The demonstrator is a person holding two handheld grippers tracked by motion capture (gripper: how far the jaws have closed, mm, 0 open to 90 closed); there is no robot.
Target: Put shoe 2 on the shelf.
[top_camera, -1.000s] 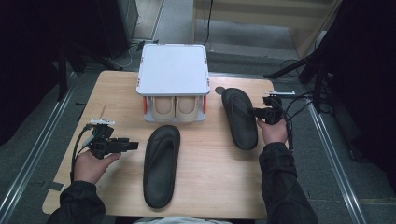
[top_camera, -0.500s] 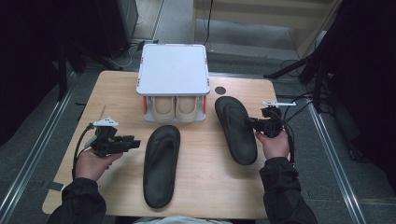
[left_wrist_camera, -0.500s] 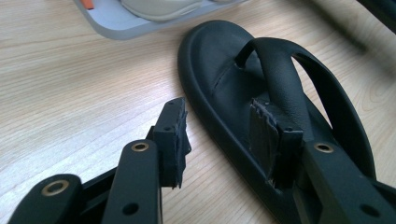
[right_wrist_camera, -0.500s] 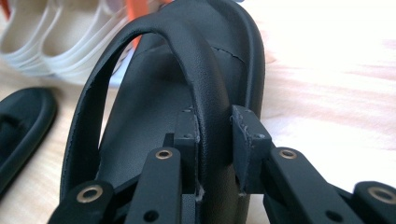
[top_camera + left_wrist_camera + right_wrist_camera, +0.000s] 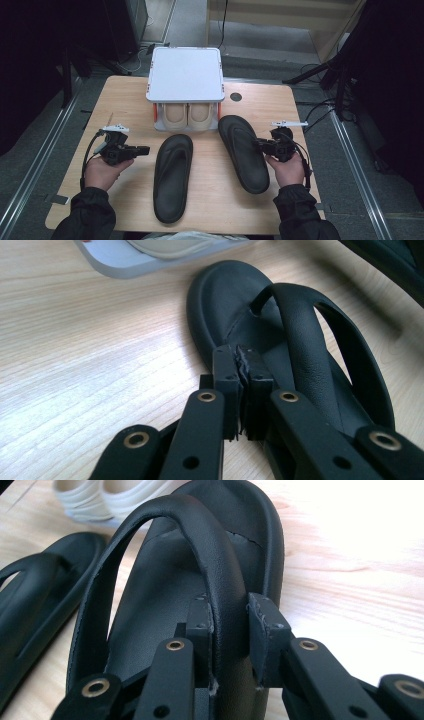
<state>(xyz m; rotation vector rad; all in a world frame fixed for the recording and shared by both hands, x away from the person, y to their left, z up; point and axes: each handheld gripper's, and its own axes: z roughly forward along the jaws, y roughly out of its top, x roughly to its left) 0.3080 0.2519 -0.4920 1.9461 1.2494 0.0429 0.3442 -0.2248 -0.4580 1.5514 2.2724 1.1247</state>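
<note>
Right sandal [image 5: 243, 152] dragged by its strap, beside left sandal [image 5: 172, 176].
Right gripper [image 5: 264, 145] pinches strap [image 5: 220, 580]; left gripper [image 5: 145, 149] pressed together, empty. Keep the sole flat on the table [image 5: 125, 95]; slide slowly, parallel to its mate.

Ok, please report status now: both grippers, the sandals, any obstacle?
Left gripper shut, empty, beside left sandal. Right gripper clamps right sandal strap. Shoe rack ahead.

A light wooden table [image 5: 125, 100] carries a white rack [image 5: 185, 75] holding pale shoes [image 5: 187, 116] at the back, and two black sandals: one [image 5: 172, 177] at centre, the other [image 5: 243, 152] to its right.
</note>
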